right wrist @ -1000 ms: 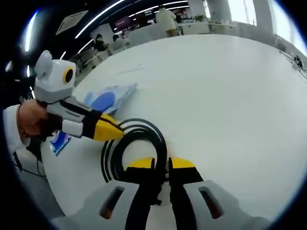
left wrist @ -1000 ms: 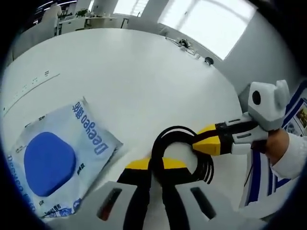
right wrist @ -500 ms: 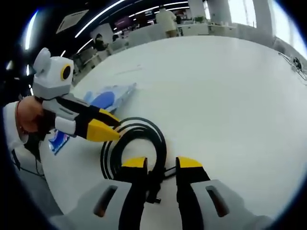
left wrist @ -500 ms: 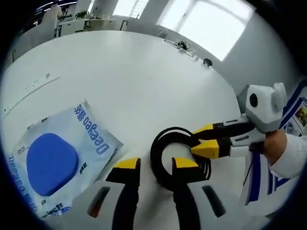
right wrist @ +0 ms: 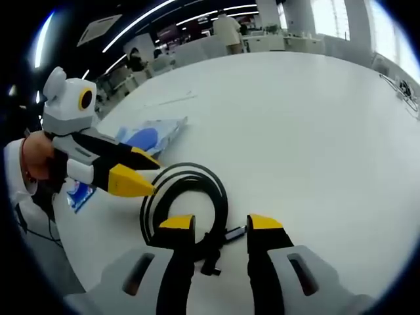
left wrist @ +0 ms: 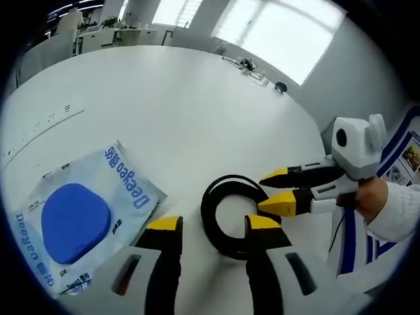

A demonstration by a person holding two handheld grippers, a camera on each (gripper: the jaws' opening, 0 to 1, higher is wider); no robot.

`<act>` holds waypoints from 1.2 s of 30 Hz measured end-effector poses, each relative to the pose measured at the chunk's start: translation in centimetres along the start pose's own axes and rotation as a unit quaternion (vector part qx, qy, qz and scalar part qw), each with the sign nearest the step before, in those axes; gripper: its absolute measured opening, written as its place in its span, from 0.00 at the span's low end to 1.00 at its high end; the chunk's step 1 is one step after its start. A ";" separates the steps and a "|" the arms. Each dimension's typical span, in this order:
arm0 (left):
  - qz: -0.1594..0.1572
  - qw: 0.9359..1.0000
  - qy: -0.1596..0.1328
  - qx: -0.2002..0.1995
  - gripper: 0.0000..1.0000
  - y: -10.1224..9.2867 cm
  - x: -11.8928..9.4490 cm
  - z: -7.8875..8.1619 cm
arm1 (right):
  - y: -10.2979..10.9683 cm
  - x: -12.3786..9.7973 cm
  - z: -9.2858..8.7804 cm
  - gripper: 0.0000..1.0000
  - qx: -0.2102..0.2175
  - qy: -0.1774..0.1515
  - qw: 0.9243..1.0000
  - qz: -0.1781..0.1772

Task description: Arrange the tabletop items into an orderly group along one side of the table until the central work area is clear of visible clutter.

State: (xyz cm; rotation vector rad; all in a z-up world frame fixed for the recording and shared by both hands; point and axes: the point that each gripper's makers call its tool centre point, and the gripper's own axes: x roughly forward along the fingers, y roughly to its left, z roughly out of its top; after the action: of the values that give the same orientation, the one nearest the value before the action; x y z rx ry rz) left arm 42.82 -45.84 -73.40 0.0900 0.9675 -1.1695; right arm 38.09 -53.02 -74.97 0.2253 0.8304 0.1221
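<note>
A coiled black cable [left wrist: 231, 214] lies on the white table [left wrist: 177, 105], just ahead of my left gripper [left wrist: 206, 224], which stands open with nothing between its yellow-tipped jaws. The right gripper [left wrist: 274, 190] comes in from the right of that view, open, its tips at the coil's right side. In the right gripper view the same cable [right wrist: 187, 200] lies in front of my open right gripper [right wrist: 220, 223], with the left gripper [right wrist: 134, 172] coming in from the left. A blue-and-white plastic packet [left wrist: 82, 216] rests flat to the cable's left, seen again as the packet [right wrist: 146, 139].
Far across the table lie a tangle of small cables [left wrist: 248, 65] and a dark round object [left wrist: 281, 86]. The table's curved edge [left wrist: 321, 141] runs close to the right of the coil. Desks and people stand beyond the far edge [right wrist: 230, 29].
Both grippers have opened and let go of the black cable, which now lies free on the table. Both have drawn back slightly from the coil.
</note>
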 end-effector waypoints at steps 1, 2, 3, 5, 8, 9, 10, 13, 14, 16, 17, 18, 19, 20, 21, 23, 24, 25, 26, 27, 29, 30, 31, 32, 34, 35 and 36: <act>-0.001 1.000 -0.001 0.001 0.39 -0.1 -0.1 0.0 | 0.0 0.0 0.1 0.30 0.000 -0.002 1.000 0.000; -0.001 1.000 -0.001 0.004 0.40 -0.2 -0.2 0.1 | 0.0 0.0 0.1 0.31 0.000 -0.002 1.000 0.000; -0.002 1.000 -0.002 0.007 0.42 -0.2 -0.3 0.1 | 0.0 -0.1 0.1 0.31 0.000 -0.003 1.000 0.000; -0.004 1.000 -0.005 0.012 0.43 -0.4 -0.6 0.2 | 0.1 -0.2 0.2 0.32 -0.001 -0.004 1.000 0.000; -0.007 1.000 -0.006 0.014 0.44 -0.6 -0.9 0.2 | 0.2 -0.5 0.4 0.33 -0.001 -0.007 1.000 -0.001; -0.008 1.000 -0.006 0.016 0.44 -0.7 -1.0 0.1 | 0.2 -0.6 0.4 0.34 -0.003 -0.007 1.000 -0.002; -0.009 1.000 -0.007 0.019 0.45 -0.8 -1.1 0.1 | 0.3 -0.6 0.5 0.34 -0.003 -0.009 1.000 -0.002; -0.011 1.000 -0.008 0.022 0.47 -1.0 -1.5 0.0 | 0.3 -0.9 0.6 0.36 -0.004 -0.012 1.000 -0.002; -0.012 1.000 -0.010 0.024 0.48 -1.0 -1.6 0.0 | 0.4 -1.0 0.7 0.36 -0.004 -0.014 1.000 -0.002; -0.013 1.000 -0.010 0.026 0.49 -1.1 -1.9 0.0 | 0.5 -1.2 0.8 0.36 -0.006 -0.014 1.000 -0.002; -0.014 0.999 -0.013 0.030 0.50 -1.2 -2.1 0.0 | 0.5 -1.2 0.8 0.37 -0.006 -0.016 1.000 -0.001; -0.014 0.999 -0.014 0.032 0.51 -1.2 -2.3 0.0 | 0.6 -1.3 0.8 0.37 -0.006 -0.016 1.000 -0.001; -0.015 0.999 -0.015 0.036 0.52 -1.3 -2.6 0.1 | 0.6 -1.4 0.8 0.38 -0.007 -0.016 1.000 -0.001; -0.014 0.999 -0.016 0.038 0.53 -1.4 -2.8 0.1 | 0.7 -1.4 0.9 0.38 -0.007 -0.017 1.000 -0.001; -0.014 0.999 -0.020 0.041 0.54 -1.4 -3.1 0.3 | 0.7 -1.6 0.9 0.39 -0.007 -0.019 1.000 0.000; -0.012 0.999 -0.022 0.047 0.54 -1.3 -3.5 0.4 | 0.8 -1.7 0.9 0.39 -0.009 -0.019 1.000 0.000; -0.011 0.999 -0.023 0.048 0.55 -1.2 -3.7 0.4 | 0.9 -1.8 1.0 0.40 -0.008 -0.021 1.000 0.000; -0.010 0.998 -0.026 0.049 0.56 -1.2 -4.0 0.5 | 1.0 -1.9 1.0 0.41 -0.007 -0.022 1.000 0.000; -0.009 0.998 -0.026 0.050 0.57 -1.1 -4.1 0.5 | 1.0 -2.0 1.0 0.42 -0.007 -0.022 1.000 0.001; -0.007 0.998 -0.027 0.053 0.59 -1.1 -4.4 0.6 | 1.1 -2.1 1.1 0.42 -0.007 -0.024 1.000 0.002; -0.006 0.998 -0.030 0.060 0.62 -1.1 -5.0 0.7 | 1.3 -2.4 1.2 0.44 -0.011 -0.027 1.000 0.002; -0.006 0.998 -0.030 0.061 0.63 -1.1 -5.1 0.8 | 1.3 -2.4 1.3 0.45 -0.011 -0.028 1.000 0.003; -0.006 0.997 -0.033 0.066 0.64 -1.0 -5.5 0.9 | 1.5 -2.6 1.4 0.46 -0.012 -0.031 0.999 0.006; -0.005 0.997 -0.034 0.068 0.65 -1.0 -5.6 1.0 | 1.5 -2.7 1.6 0.47 -0.013 -0.034 0.999 0.007; -0.002 0.997 -0.034 0.070 0.65 -0.8 -6.0 1.1 | 1.7 -2.8 1.6 0.48 -0.017 -0.033 0.999 0.007; -0.002 0.997 -0.037 0.070 0.66 -0.8 -6.2 1.2 | 1.7 -2.9 1.7 0.49 -0.018 -0.034 0.999 0.008; -0.001 0.997 -0.039 0.069 0.66 -0.7 -6.4 1.2 | 1.7 -2.9 1.7 0.50 -0.018 -0.034 0.999 0.008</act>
State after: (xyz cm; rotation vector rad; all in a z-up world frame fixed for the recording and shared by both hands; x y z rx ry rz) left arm 42.63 -42.13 -68.01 0.1531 0.8178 -1.2331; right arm 37.36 -52.15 -71.35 0.2004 0.7578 0.1437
